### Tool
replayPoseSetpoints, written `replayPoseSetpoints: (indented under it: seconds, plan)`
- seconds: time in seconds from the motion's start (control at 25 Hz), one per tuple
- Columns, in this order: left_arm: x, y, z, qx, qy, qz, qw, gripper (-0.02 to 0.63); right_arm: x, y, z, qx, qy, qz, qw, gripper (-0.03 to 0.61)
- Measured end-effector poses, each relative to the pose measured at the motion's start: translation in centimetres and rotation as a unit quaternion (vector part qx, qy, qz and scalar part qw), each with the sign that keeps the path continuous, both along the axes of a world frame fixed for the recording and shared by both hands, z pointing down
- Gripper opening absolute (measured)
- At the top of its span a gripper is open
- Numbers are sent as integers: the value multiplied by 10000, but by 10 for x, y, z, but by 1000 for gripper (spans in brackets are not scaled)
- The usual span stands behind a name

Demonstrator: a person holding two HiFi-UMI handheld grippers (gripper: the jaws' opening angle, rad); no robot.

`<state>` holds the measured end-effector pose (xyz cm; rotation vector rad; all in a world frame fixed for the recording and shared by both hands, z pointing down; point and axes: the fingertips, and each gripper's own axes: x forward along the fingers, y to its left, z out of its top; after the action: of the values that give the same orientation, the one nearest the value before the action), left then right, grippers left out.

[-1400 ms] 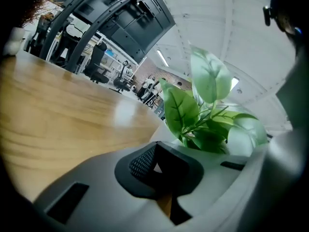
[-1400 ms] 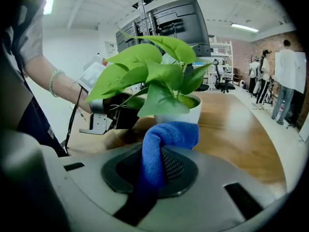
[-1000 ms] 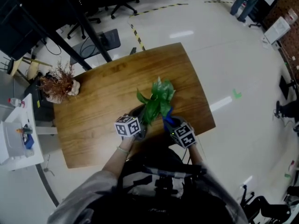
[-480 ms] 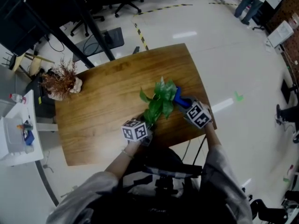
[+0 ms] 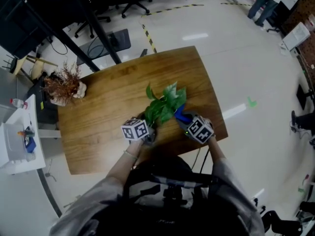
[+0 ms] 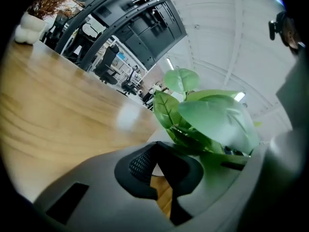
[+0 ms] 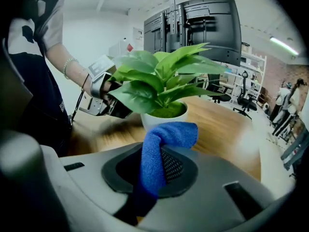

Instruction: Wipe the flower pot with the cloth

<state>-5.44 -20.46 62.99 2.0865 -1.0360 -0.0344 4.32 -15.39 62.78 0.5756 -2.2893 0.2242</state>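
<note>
In the head view, the right tongs point(image 5: 186, 122) had swung back from the far side of the leaves point(image 5: 163, 104) to their near side, bringing the blue cloth point(image 5: 180, 116) in at the plant's base, toward the front edge of the wooden surface point(image 5: 98, 107). The left tongs point(image 5: 146, 132) stayed put on the opposite flank. The left gripper view showed those tongs closed to a narrow gap on the white rim of the flower pot point(image 6: 152, 137), bracing it upright. In the right gripper view, the right tongs were clamped shut on the cloth, whose folded end rose between the pads and met, or all but met, the pot's near wall; contact could not be confirmed. The return suggested a wiping pass working round the pot, now on the side facing the person. The wall under the left tongs was likely still to be done.
</note>
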Motion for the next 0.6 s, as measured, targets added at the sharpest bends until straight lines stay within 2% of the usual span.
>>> replayPoseSetpoints:
  seconds: [0.4, 0.6]
  plan:
    - [-16, -26, 6, -62, -68, -303, 9995, 8, -53, 36, 17, -453, -384, 6, 9982, 63]
    - [-11, -18, 4, -35, -100, -173, 9998, 8, -55, 43, 12, -634, -698, 381, 9948, 63]
